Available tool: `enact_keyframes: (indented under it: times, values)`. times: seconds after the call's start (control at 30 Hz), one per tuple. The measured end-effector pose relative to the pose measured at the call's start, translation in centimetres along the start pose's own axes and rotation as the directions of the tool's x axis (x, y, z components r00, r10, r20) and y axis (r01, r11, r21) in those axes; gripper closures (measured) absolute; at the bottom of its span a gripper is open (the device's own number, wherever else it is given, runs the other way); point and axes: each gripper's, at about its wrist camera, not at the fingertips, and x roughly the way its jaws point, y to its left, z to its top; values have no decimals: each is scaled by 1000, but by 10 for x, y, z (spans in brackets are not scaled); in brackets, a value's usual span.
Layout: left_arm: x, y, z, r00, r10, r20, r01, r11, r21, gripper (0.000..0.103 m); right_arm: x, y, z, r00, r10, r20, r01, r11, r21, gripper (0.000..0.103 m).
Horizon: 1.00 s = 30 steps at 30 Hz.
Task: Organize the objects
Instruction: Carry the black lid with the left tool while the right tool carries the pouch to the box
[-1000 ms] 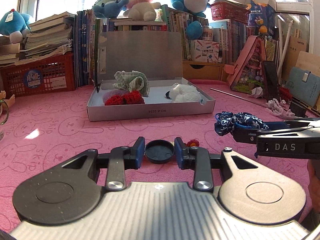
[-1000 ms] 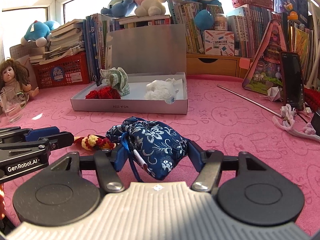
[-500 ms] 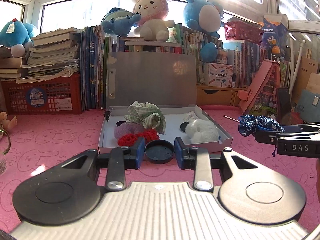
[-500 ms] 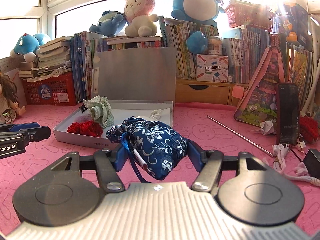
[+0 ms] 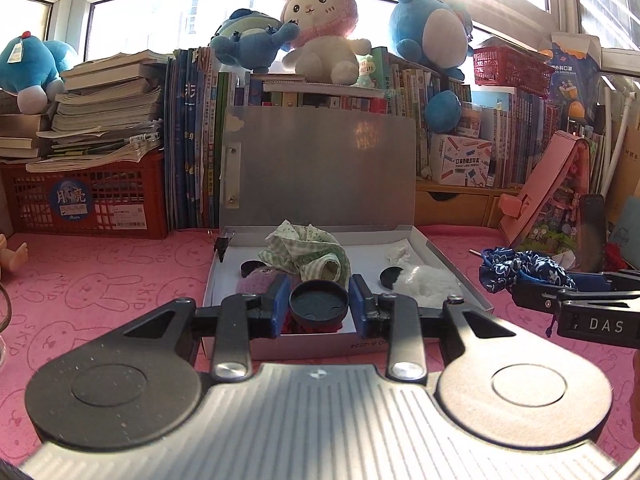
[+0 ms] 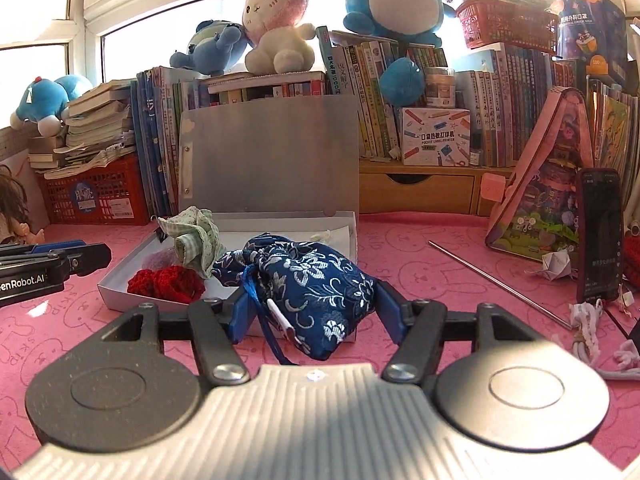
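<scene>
2 grips: left gripper [image 5: 319, 307] clamps black lid [image 5: 319, 305]; right gripper [image 6: 312, 307] clamps blue pouch [image 6: 308, 284].

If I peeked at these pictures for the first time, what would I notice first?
Probably the flowery blue pouch squeezed in the right gripper, right up front. Next, the round black lid pinched in the left gripper, in front of the open grey box of soft things on the pink mat. Behind, a white bunny sits atop the books.
</scene>
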Motion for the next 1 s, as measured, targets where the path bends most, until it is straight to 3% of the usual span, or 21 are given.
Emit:
enact_keyframes:
  times: [0.63,1.0]
  values:
    - [48,5,21,1000,10,-1,-10,1000,2,66,34,1,21,1000,-9,-18,8,1000,-9,37]
    - [82,16,29,999,42,-26,-43,999,-32,66,63,-10,41,999,5,-47,-3,998,57,37]
